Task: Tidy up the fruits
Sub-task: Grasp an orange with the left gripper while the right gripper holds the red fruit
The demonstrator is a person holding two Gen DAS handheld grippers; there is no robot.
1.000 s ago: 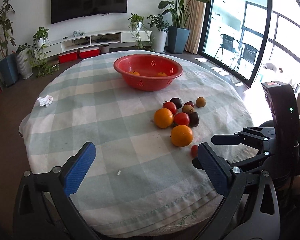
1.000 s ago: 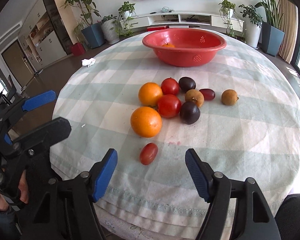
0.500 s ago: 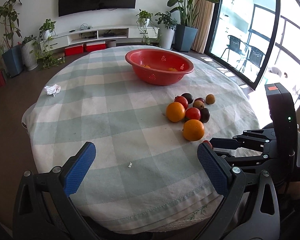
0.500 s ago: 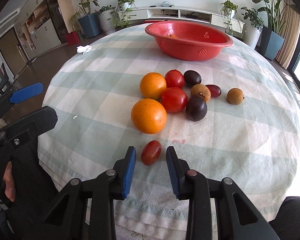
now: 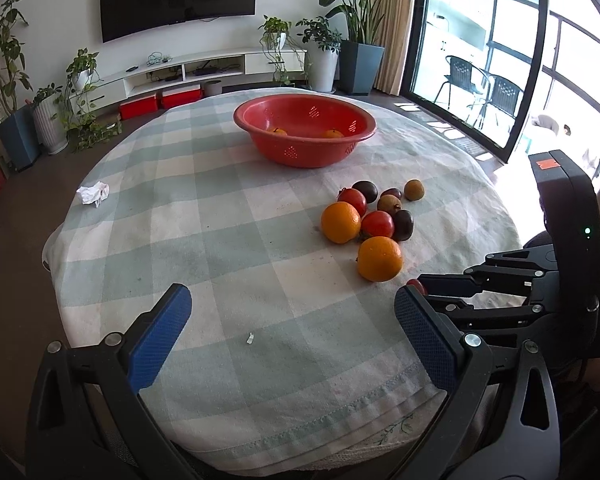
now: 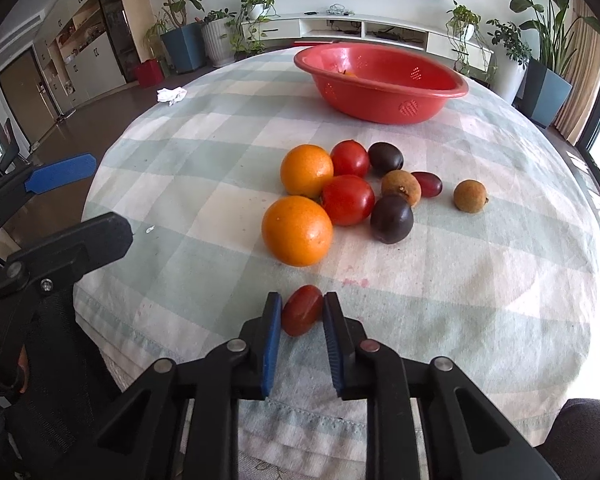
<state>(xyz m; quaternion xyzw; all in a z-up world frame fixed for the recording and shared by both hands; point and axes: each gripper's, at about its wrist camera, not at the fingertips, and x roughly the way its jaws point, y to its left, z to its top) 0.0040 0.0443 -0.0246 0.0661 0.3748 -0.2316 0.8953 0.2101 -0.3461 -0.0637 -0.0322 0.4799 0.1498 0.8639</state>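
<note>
A round bench [image 6: 480, 320] covered in a pale green checked cloth fills both views. In the right wrist view, the right gripper [image 6: 302, 312] sits at 6 o'clock, its 2 blue pads pressed against either side of a small oval red tomato [image 6: 302, 309] that rests on the cloth near the bench edge. The pads have come down to their tightest on it, so the tomato is gripped but not yet lifted.

Just beyond it, toward 12 o'clock, lies a loose cluster of fruit: 2 oranges [image 6: 298, 230], 2 round red tomatoes [image 6: 348, 199], 2 dark plums [image 6: 392, 219], 2 brown fruits [image 6: 470, 196] and 1 small dark red fruit [image 6: 427, 183]. Farther on at 12 o'clock stands a red bowl [image 6: 380, 100].

In the left wrist view, the left gripper [image 5: 288, 332] hangs wide open over bare cloth at 6 o'clock, holding nothing. The same bowl [image 5: 304, 152] sits at 12 o'clock, with 2 orange fruits [image 5: 334, 133] showing inside it.

Judging by this, the sorting is at an early stage: 2 pieces appear to be in the bowl, 1 is in hand, and 9 more wait on the bench. A crumpled white tissue [image 5: 93, 193] lies at 9 o'clock.
</note>
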